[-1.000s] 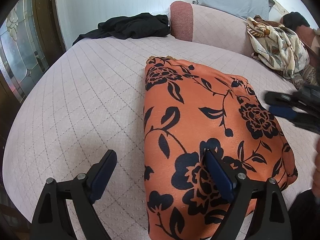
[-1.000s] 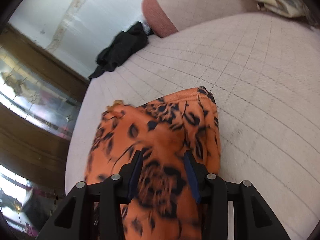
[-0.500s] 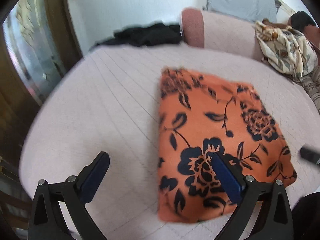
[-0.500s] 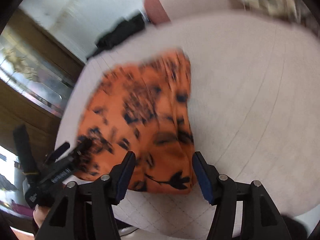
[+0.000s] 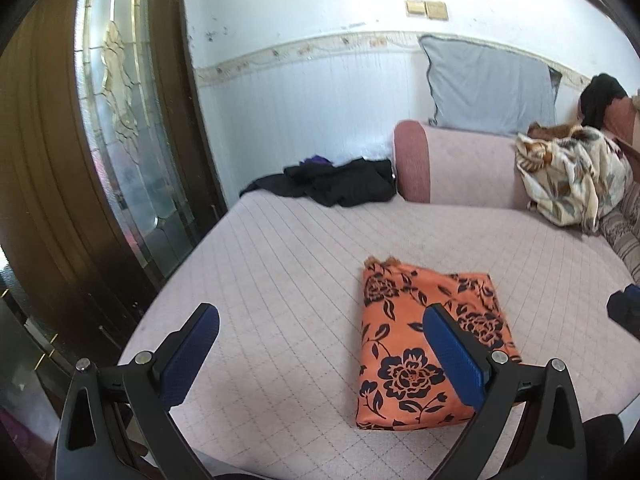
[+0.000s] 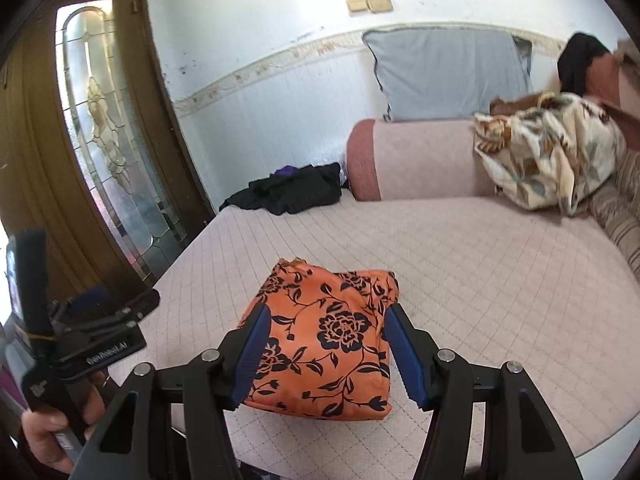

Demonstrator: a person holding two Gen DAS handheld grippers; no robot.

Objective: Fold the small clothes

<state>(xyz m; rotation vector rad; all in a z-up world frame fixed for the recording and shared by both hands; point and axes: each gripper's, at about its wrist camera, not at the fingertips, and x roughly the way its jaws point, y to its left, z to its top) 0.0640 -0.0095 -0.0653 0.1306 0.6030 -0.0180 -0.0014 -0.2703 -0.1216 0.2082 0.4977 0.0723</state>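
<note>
Folded orange floral cloth, rectangular, on quilted bed; both hand-held grippers apart, empty.

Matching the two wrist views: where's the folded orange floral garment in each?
Left wrist: folded orange floral garment lies lower right of centre, partly behind the right-hand finger.
Right wrist: it lies lower centre, seen between the fingers.
Shared landmark: black clothes pile at the bed's far edge.

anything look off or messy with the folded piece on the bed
Mostly tidy. The folded orange cloth with black flowers lies flat on the pale quilted bed cover, but a small frayed bit pokes out at its far corner. Both grippers are clear of it.
</note>
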